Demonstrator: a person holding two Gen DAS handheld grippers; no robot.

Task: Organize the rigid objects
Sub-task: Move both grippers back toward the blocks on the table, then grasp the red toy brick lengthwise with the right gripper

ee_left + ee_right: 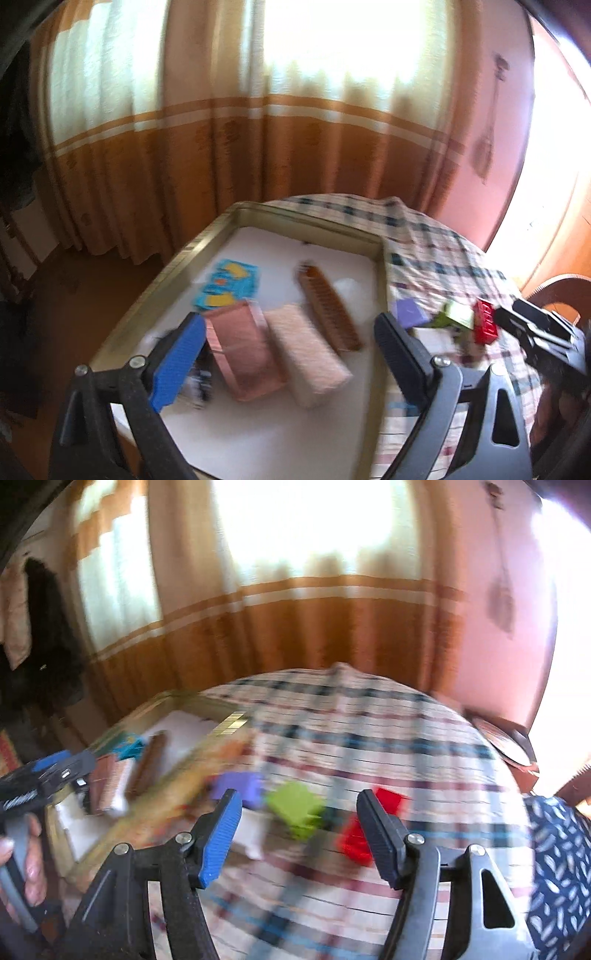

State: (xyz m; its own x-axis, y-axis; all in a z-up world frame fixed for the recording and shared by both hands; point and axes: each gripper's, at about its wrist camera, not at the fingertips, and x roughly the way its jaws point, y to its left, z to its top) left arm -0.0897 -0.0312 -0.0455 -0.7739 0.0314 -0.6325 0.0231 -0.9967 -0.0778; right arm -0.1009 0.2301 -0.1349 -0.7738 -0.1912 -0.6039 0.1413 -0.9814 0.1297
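Observation:
My left gripper [290, 321] stands open over a gold-rimmed tray [306, 221] with a white floor. Below and between its fingers lie a pink box [243, 354] and a cream box [310, 354]. A brown ridged bar [328, 310] and a blue-and-yellow pack [229, 284] lie further in. My right gripper [298, 795] is open above the checked tablecloth [369, 731], with nothing gripped. Under it sit a purple block [240, 788], a green block [295, 808], a red block [354, 838] and a white box [255, 834]. Both views are blurred.
An orange-and-cream curtain [258, 147] hangs behind the round table. A hand [33, 867] holds the left gripper at the tray's near side. Blue patterned cloth [557, 867] and a round dish [506, 746] lie at the right.

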